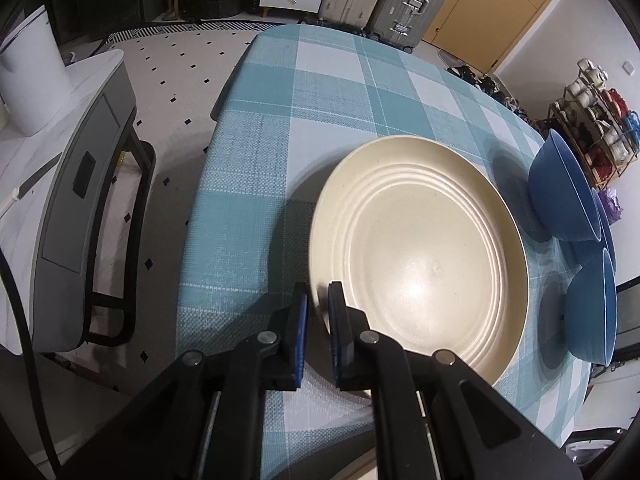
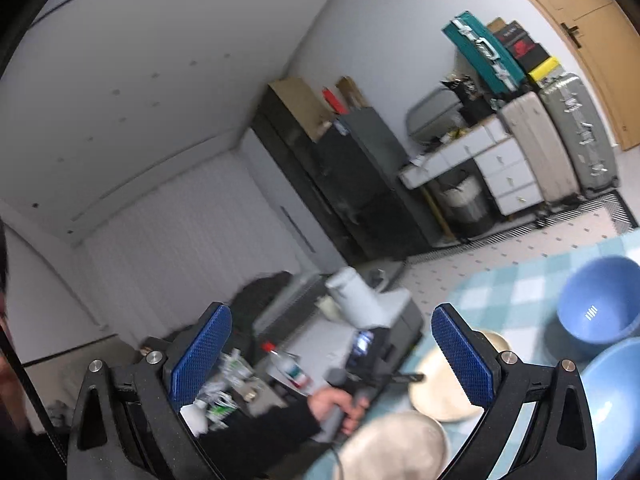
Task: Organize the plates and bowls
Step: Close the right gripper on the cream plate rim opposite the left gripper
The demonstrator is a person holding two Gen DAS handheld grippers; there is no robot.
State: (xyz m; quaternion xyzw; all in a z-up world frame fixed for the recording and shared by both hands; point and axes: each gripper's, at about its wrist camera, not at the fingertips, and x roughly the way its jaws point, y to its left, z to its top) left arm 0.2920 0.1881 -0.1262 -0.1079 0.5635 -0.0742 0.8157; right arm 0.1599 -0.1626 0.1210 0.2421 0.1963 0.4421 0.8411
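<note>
two cream plates (image 2: 440,384), three blue bowls (image 1: 560,192), two suitcases (image 1: 412,0)

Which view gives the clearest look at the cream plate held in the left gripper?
The left wrist view: the cream plate fills the frame, sharp, its rim pinched by the left gripper. The right wrist view shows it blurred, partly hidden behind a finger of the open right gripper.
</note>
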